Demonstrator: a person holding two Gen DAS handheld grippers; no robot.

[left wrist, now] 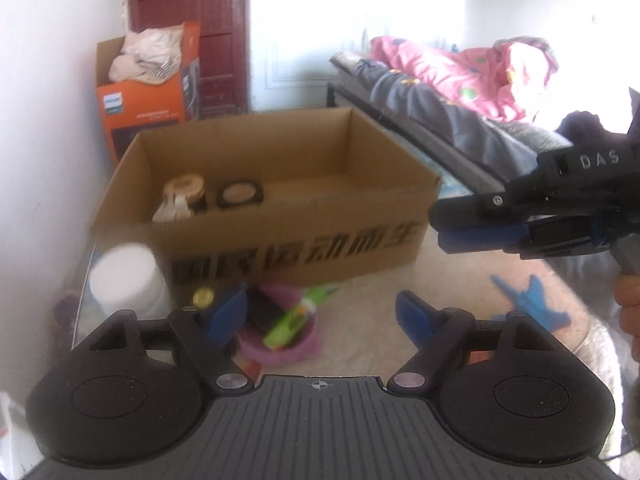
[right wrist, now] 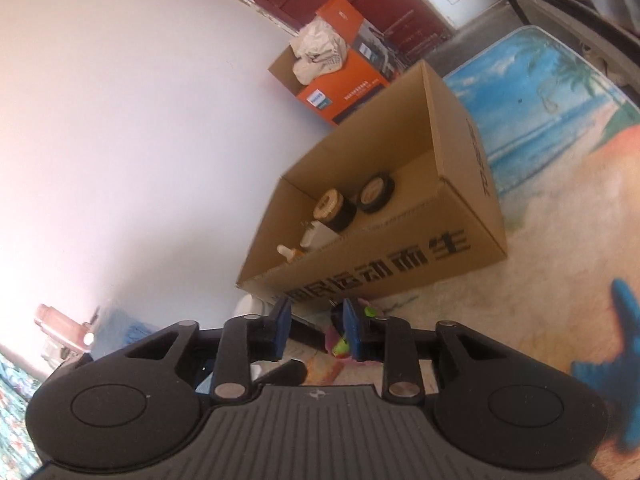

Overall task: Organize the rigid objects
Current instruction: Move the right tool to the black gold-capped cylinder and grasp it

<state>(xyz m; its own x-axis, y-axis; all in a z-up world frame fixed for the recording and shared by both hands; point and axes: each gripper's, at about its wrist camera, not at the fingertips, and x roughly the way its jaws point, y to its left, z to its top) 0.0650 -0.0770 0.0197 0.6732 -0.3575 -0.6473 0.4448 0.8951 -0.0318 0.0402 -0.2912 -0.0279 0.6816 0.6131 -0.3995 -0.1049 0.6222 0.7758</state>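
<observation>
An open cardboard box [left wrist: 280, 248] with black printed characters stands on the mat; a wood-topped round tin [left wrist: 188, 190], a black-rimmed round tin [left wrist: 239, 194] and a white bottle [right wrist: 316, 236] lie inside at its left end. In front of it sit a pink bowl [left wrist: 280, 350] holding a green item [left wrist: 292, 320], a white jar [left wrist: 124, 280] and a gold cap [left wrist: 203, 297]. My left gripper [left wrist: 320, 316] is open just above the bowl, nothing between its blue pads. My right gripper [right wrist: 316, 328] is open with a narrow empty gap and hovers right of the box [right wrist: 400, 256].
An orange carton [left wrist: 148, 92] stuffed with cloth stands behind the box by a dark red door. A bed with a pink blanket [left wrist: 460, 68] runs along the right. A beach-print mat [right wrist: 540, 100] covers the floor. A white wall is close on the left.
</observation>
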